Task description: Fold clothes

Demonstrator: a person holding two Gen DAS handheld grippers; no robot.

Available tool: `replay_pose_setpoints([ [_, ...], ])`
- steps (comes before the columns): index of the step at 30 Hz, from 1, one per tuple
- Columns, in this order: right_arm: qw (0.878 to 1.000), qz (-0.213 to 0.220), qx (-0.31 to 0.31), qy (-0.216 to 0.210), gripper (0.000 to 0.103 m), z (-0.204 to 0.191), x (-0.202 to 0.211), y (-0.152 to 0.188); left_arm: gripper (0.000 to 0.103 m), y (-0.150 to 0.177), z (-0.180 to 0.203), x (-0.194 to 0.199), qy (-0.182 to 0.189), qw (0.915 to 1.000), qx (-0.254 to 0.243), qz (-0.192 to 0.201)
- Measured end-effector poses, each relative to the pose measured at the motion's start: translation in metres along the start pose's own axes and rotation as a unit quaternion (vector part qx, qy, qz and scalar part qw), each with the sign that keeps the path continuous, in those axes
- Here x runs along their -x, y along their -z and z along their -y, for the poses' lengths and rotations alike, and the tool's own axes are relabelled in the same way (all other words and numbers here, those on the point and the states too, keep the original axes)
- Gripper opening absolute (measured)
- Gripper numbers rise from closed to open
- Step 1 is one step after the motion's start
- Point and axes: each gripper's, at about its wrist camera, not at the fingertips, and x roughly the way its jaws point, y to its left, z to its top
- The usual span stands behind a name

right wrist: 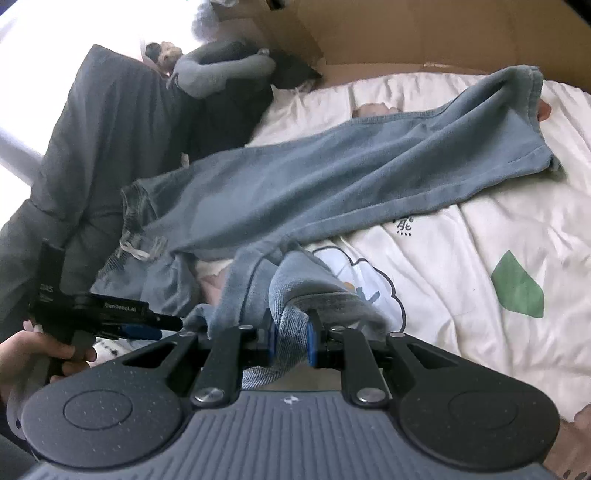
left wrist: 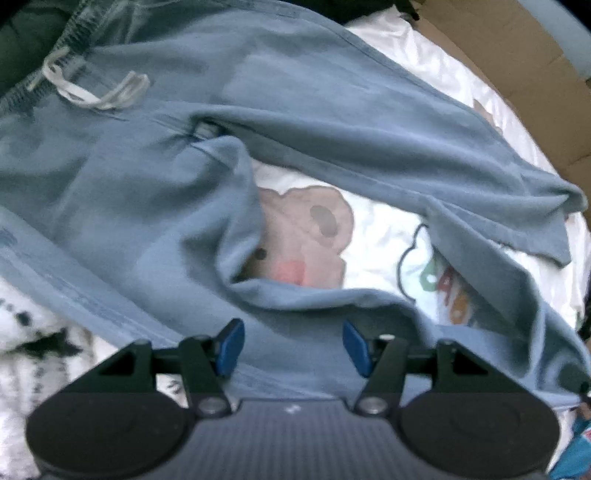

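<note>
The right gripper (right wrist: 291, 341) is clenched on a bunched fold of the blue-grey trousers (right wrist: 332, 177), its two blue pads (right wrist: 311, 343) pressed close against the cloth, which rises out of the jaws in a thick roll toward twelve o'clock. The left gripper (left wrist: 293, 345) is released: its two blue pads (left wrist: 229, 347) stand well apart above a flat stretch of the same trousers (left wrist: 184, 184), with cloth showing between them and neither pad pressing on it. In the right wrist view the left gripper (right wrist: 162, 326) pokes in from nine o'clock, held by a hand (right wrist: 33, 354) at the lower left edge. There is one pair of trousers, spread over the white printed bedsheet (right wrist: 480, 221): one leg runs from the middle toward two o'clock, ending in a hemmed cuff (right wrist: 535, 122), and the gathered waistband with its single pale drawstring (right wrist: 142, 251) lies at about nine o'clock from the right gripper. In the left wrist view the drawstring (left wrist: 92, 90) sits at eleven o'clock, and the two legs part to bare a cartoon bear print (left wrist: 306, 229) on the sheet, near the centre. One dark grey garment (right wrist: 110, 147) lies heaped toward ten o'clock in the right view, just beside the waistband, with a rolled grey piece (right wrist: 221, 70) on its upper end. Brown cardboard (right wrist: 369, 33) lines the far edge at twelve o'clock. One green leaf print (right wrist: 517, 288) marks the sheet at three o'clock.
</note>
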Motion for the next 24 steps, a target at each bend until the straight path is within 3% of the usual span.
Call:
replay_pose_setpoints([
  [11,0.999,0.009,0.031,0.001,0.015,-0.010,0.034,0.000,0.062,0.002,0.013,0.027,-0.007,0.9999,-0.011,0.000],
  [16,0.999,-0.015,0.046,-0.020,0.019,0.002,0.034,0.006,0.063,0.000,0.011,0.019,-0.026,0.9994,-0.022,0.001],
  [24,1.000,-0.018,0.006,-0.010,0.024,0.053,0.023,0.022,0.063,-0.003,-0.015,-0.001,0.017,0.9988,0.037,-0.027],
])
